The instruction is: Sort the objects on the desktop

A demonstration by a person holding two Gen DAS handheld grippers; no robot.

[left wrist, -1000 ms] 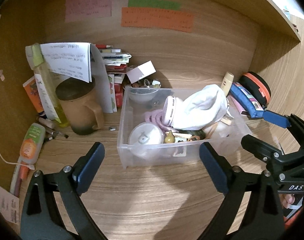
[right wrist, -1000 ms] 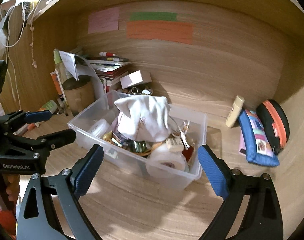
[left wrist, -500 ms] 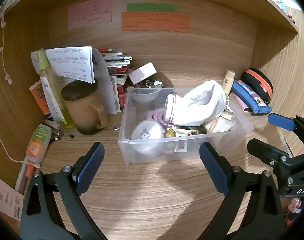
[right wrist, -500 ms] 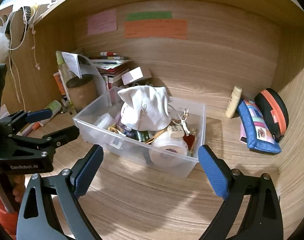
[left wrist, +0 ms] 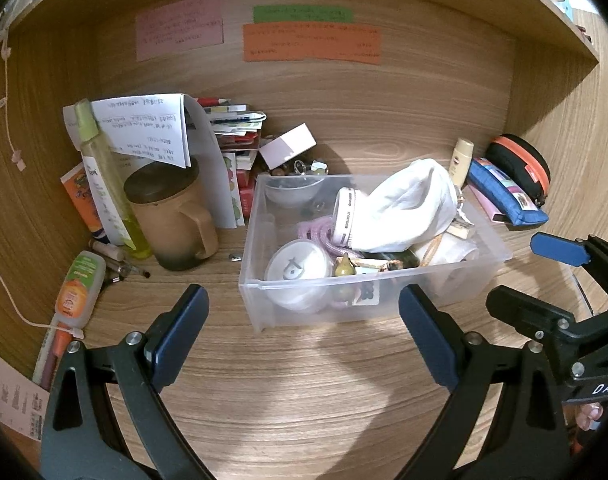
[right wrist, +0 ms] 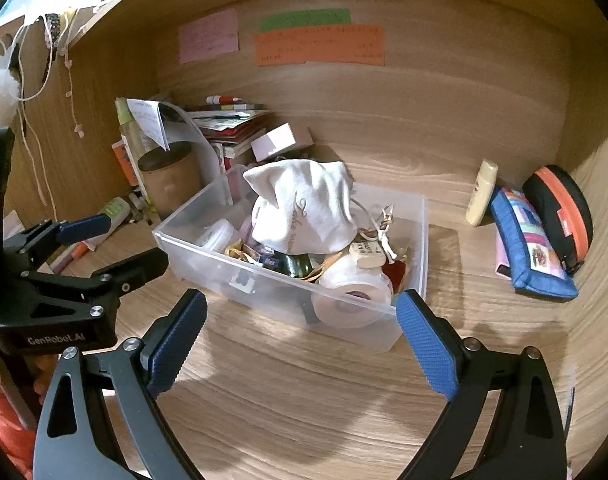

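Here the clear bin [left wrist: 260,280] (jaws apart) lies lengthwise left-to-right.

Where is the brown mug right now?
In the left wrist view, the brown mug stands left of the clear bin, beside the yellow-green bottle.

desk [left wrist: 304,392]: matt wood | bin [left wrist: 368,300]: clear plastic | sock [left wrist: 408,208]: cloth

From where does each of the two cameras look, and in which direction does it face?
Left wrist: on the left gripper, facing the clear bin squarely; its open fingers show, and the right gripper at right.
Right wrist: on the right gripper, facing the bin's right corner; the left gripper shows at left.
Shared: bin, white pouch, wall notes.
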